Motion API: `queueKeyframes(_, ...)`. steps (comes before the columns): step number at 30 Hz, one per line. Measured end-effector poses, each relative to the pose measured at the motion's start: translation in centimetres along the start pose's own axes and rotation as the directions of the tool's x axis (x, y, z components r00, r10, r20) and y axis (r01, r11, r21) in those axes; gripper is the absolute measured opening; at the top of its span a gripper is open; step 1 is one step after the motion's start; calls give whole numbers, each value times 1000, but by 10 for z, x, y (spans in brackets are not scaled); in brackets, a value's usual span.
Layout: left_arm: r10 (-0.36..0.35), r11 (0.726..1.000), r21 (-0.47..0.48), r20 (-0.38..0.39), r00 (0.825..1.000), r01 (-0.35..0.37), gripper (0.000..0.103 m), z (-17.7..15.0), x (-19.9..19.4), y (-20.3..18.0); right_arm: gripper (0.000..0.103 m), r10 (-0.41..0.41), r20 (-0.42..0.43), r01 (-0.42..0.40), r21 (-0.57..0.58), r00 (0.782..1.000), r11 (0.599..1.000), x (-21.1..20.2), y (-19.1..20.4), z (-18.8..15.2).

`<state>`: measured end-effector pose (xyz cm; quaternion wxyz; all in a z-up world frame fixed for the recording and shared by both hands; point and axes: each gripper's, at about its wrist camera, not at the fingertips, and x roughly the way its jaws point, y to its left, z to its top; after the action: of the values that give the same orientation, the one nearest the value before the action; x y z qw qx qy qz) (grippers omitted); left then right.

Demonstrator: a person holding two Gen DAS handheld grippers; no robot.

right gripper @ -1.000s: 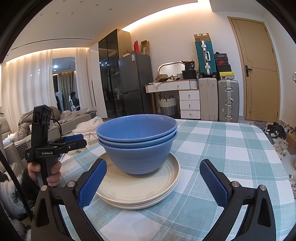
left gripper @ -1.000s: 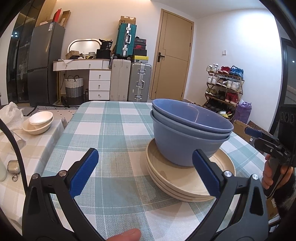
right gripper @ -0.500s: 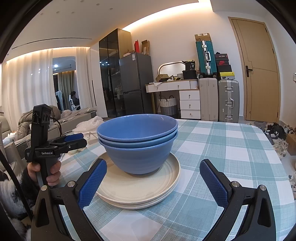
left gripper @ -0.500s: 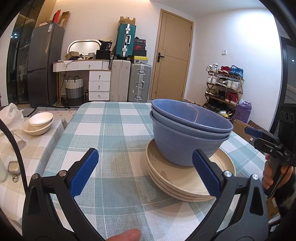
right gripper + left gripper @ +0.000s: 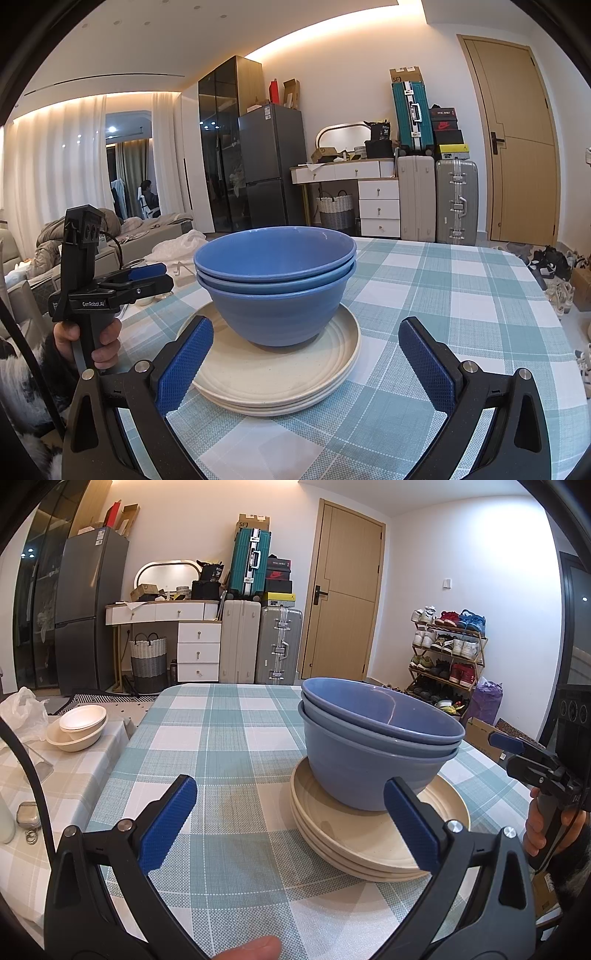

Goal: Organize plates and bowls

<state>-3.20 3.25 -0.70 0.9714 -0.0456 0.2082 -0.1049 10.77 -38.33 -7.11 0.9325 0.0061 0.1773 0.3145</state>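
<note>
Three nested blue bowls [image 5: 376,753] [image 5: 275,284] stand on a stack of cream plates [image 5: 373,845] [image 5: 280,376] on the checked tablecloth [image 5: 229,746]. My left gripper [image 5: 290,821] is open and empty, low over the cloth just left of the stack, its right finger in front of the plates. My right gripper [image 5: 306,363] is open too, its blue pads either side of the stack's near edge without touching. Each gripper shows in the other's view, held by a hand: the right one [image 5: 532,753], the left one [image 5: 144,275].
Two white bowls [image 5: 77,725] sit on a side table at the left, with a plastic bag behind. Suitcases [image 5: 258,646], a dresser and a door stand beyond the table's far edge. A shoe rack [image 5: 447,653] is at the right.
The view has barely shifted in both cameras. Bowls and plates stay put, and both grippers stay open.
</note>
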Motion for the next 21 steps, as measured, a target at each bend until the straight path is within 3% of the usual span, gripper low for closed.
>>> queueKeyframes(21, 0, 1000, 2, 0, 1000, 0, 101, -1, -1, -1, 102, -1, -1, 1, -4, 1000, 1000, 1, -1, -1)
